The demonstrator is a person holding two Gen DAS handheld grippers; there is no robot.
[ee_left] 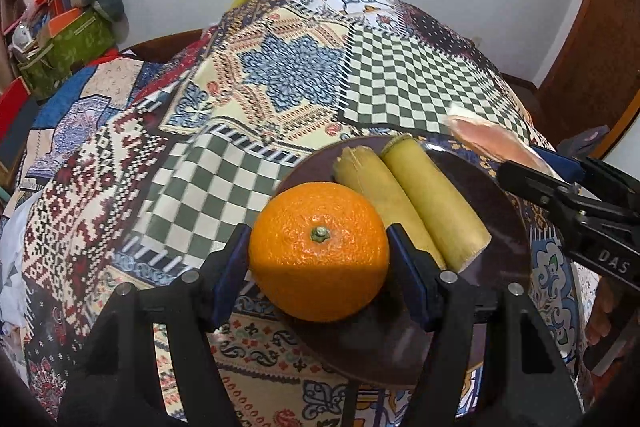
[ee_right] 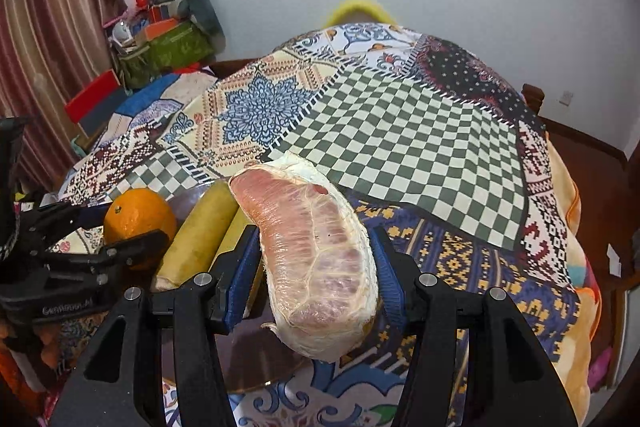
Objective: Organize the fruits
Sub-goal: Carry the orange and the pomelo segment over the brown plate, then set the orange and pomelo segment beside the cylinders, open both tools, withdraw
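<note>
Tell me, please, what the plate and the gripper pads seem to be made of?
The plate looks like glazed ceramic or hard plastic: dark brown, smooth, faintly glossy. The left gripper has blue pads that look like ribbed rubber, matte and finely grooved.

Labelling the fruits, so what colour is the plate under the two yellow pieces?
Dark brown plate, clearest in the left wrist view.

black grippers (ee_left: 318, 261), blue pads (ee_left: 230, 267), silver screws, white lettering
</note>
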